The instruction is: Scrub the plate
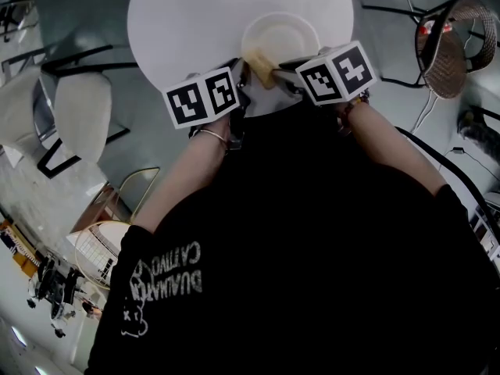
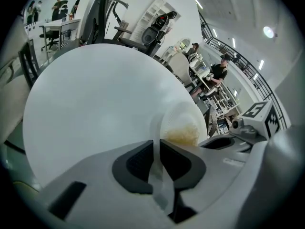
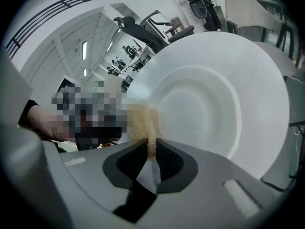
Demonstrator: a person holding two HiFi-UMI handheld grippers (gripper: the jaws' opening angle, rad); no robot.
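A white plate [image 1: 280, 33] lies near the front edge of the round white table [image 1: 180, 22]. My left gripper [image 2: 156, 147] has the plate's thin rim [image 2: 159, 175] between its pads, which stand slightly apart around it. The right gripper [image 3: 153, 144] is shut on a tan sponge [image 3: 145, 123], whose free end rests against the plate's [image 3: 205, 109] left rim. In the head view the sponge [image 1: 262, 67] sits between both marker cubes, at the plate's near edge. The left gripper view shows the plate [image 2: 183, 120] edge-on, with the sponge [image 2: 183, 136] beyond it.
A white chair [image 1: 78, 112] stands left of the table and a wicker chair [image 1: 449, 49] to the right. Cables run over the floor at the right. Office chairs [image 2: 105, 13] and several people at desks are far behind the table.
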